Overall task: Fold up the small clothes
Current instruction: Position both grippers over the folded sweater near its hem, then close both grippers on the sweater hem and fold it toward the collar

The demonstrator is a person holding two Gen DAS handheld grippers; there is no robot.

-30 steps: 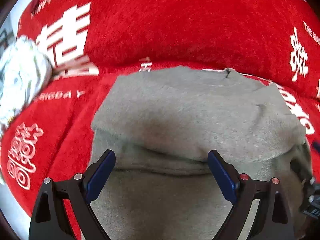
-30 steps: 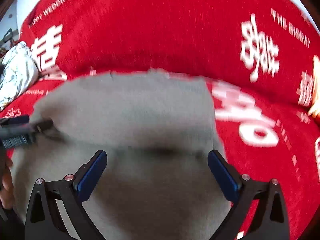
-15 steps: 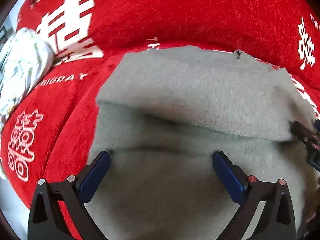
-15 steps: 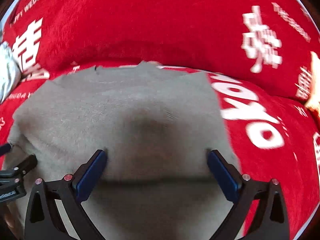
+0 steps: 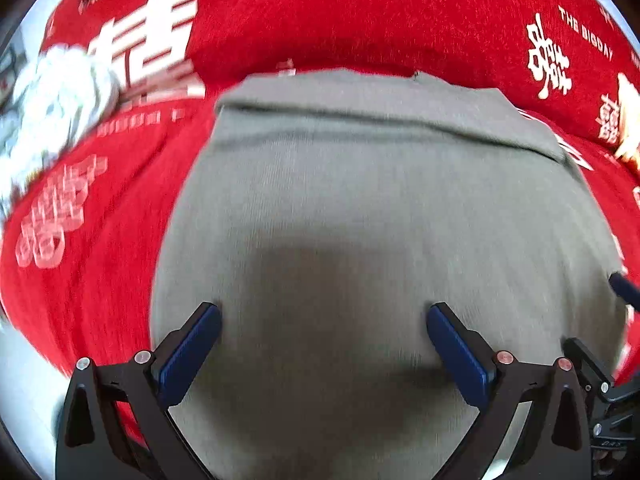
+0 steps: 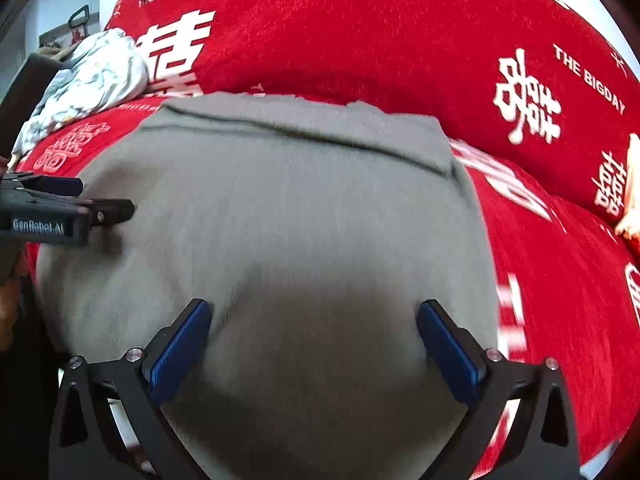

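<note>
Both the left gripper and right gripper hang wide open and empty over the lower middle of the grey garment, its top edge folded over, so I reckon the next fold calls for pinching an edge.

Wide-spread right tongs over grey garment

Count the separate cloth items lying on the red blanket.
2. The grey garment lies folded in the middle, under both open grippers. A crumpled pale printed cloth sits at the blanket's far left edge. Others may lie outside the views.
</note>
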